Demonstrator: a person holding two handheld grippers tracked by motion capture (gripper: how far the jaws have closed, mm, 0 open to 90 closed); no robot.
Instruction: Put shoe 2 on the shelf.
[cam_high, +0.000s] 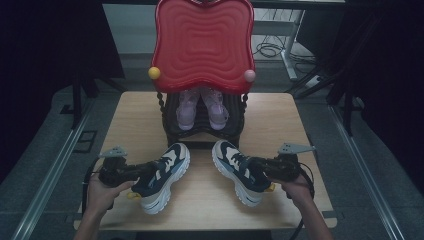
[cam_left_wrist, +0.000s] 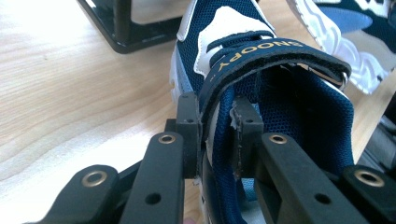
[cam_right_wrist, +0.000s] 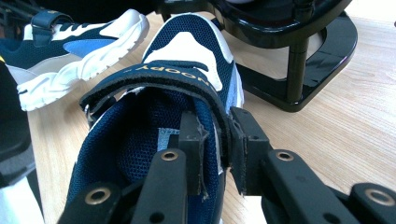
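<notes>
Sneakers, 2 of them, side by side on the table (cam_high: 125, 125) before the black stand (cam_high: 202, 135). My left claw (cam_left_wrist: 217, 135) is clamped on the collar of the left sneaker (cam_high: 160, 177); my right claw (cam_right_wrist: 217, 140) grips the collar of the right sneaker (cam_high: 240, 170). Both soles rest on the wood.
</notes>
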